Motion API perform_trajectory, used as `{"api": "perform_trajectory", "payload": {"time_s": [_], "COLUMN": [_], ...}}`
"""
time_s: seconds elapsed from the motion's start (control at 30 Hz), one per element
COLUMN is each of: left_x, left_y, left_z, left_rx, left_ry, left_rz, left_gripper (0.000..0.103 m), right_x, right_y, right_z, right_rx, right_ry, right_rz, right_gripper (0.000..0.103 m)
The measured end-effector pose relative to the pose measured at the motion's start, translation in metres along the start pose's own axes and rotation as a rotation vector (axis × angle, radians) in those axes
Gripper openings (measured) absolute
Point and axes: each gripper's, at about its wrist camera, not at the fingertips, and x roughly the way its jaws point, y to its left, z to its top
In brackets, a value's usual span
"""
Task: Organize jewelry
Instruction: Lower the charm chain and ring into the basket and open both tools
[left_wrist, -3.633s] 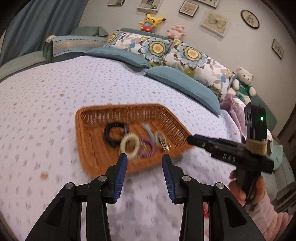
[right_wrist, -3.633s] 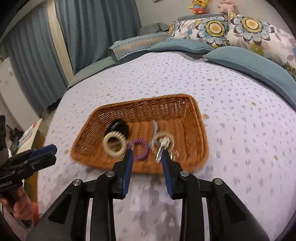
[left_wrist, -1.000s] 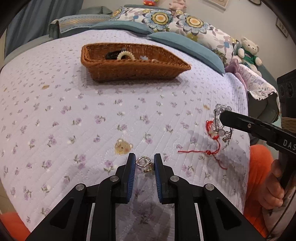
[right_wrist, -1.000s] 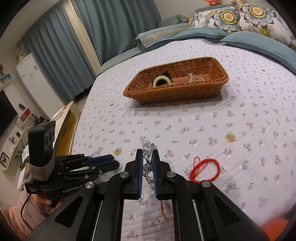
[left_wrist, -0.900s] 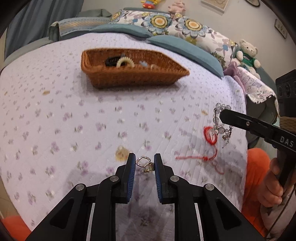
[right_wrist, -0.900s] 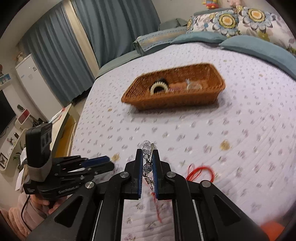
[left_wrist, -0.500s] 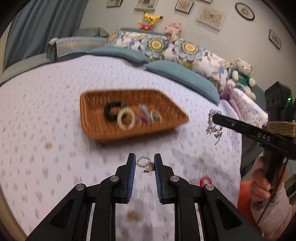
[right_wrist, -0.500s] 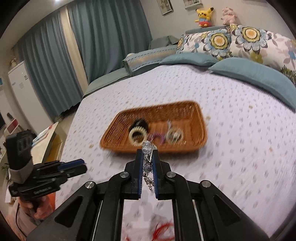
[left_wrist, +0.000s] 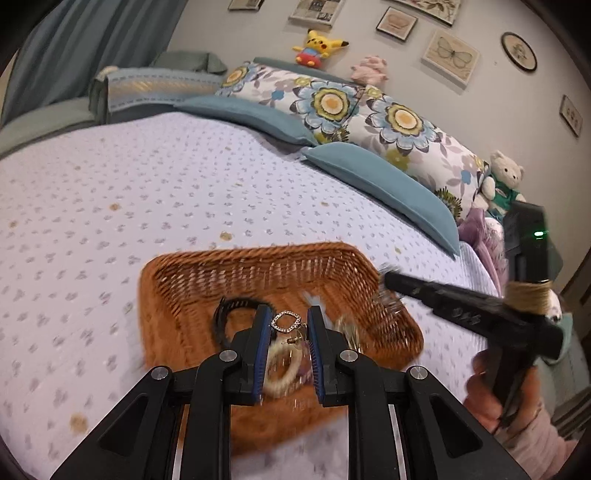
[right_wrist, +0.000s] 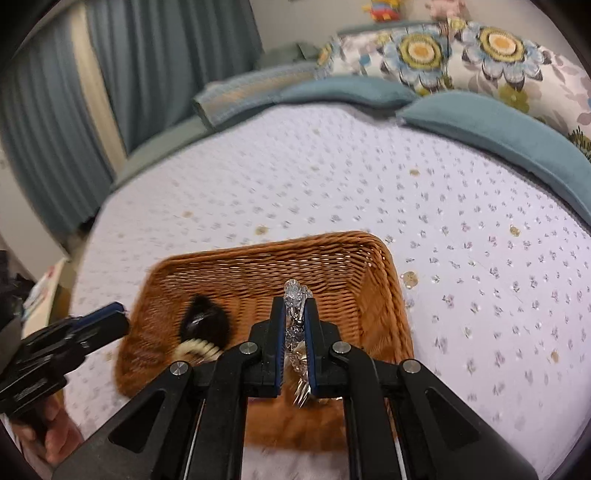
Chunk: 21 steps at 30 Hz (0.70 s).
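Over the wicker basket (left_wrist: 258, 273) at lower centre of both views, the left gripper (left_wrist: 285, 326) is pinching a diamond-shaped earring (left_wrist: 286, 322); the right gripper (right_wrist: 294, 314) is clamping a crystal bead bracelet (right_wrist: 293, 291); hair ties (left_wrist: 280, 373) are lying inside.

Woven wicker basket (left_wrist: 258, 269); glittery metal earring (left_wrist: 286, 322); quilted cloth bedspread (left_wrist: 110, 192).
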Motion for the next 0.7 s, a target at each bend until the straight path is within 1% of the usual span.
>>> {"api": "perform_trajectory", "payload": {"time_s": [0.1,0.17,0.23,0.33,0.47,0.53,0.57,0.63,0.67,0.7], "left_x": [0.028,0.047,0.071,0.096,0.111,0.112,0.110,0.103,0.096,0.088], "left_y": [-0.006,-0.010,-0.014,-0.018,-0.021,-0.024,-0.028,-0.032,-0.035,-0.036], "left_z": [0.013,0.018,0.021,0.020,0.017,0.015,0.014,0.012,0.011,0.011], "left_rx": [0.008,0.010,-0.009,-0.032,-0.045,-0.032,-0.019,0.005,0.013,0.017], "left_ry": [0.032,0.063,0.126,0.177,0.189,0.181,0.180,0.172,0.161,0.142], "left_rz": [-0.009,-0.013,0.000,0.006,-0.001,0.015,0.018,0.017,0.018,0.019], "left_gripper": [0.021,0.021,0.021,0.021,0.021,0.021,0.022,0.033,0.048,0.057], "right_x": [0.029,0.044,0.057,0.066,0.070,0.067,0.065,0.055,0.049,0.043], "right_y": [-0.006,-0.011,-0.020,-0.033,-0.038,-0.040,-0.042,-0.045,-0.046,-0.046], "right_z": [0.008,0.010,0.011,0.008,0.003,0.003,0.003,0.004,0.003,0.003], "right_rx": [0.014,0.026,0.041,0.063,0.055,0.060,0.066,0.081,0.091,0.099], "right_ry": [0.063,0.100,0.143,0.164,0.160,0.155,0.149,0.124,0.115,0.107], "right_rz": [-0.033,-0.070,-0.094,-0.066,-0.072,-0.059,-0.049,-0.030,-0.017,-0.011], "right_gripper": [0.011,0.011,0.011,0.011,0.011,0.014,0.018,0.022,0.025,0.033]}}
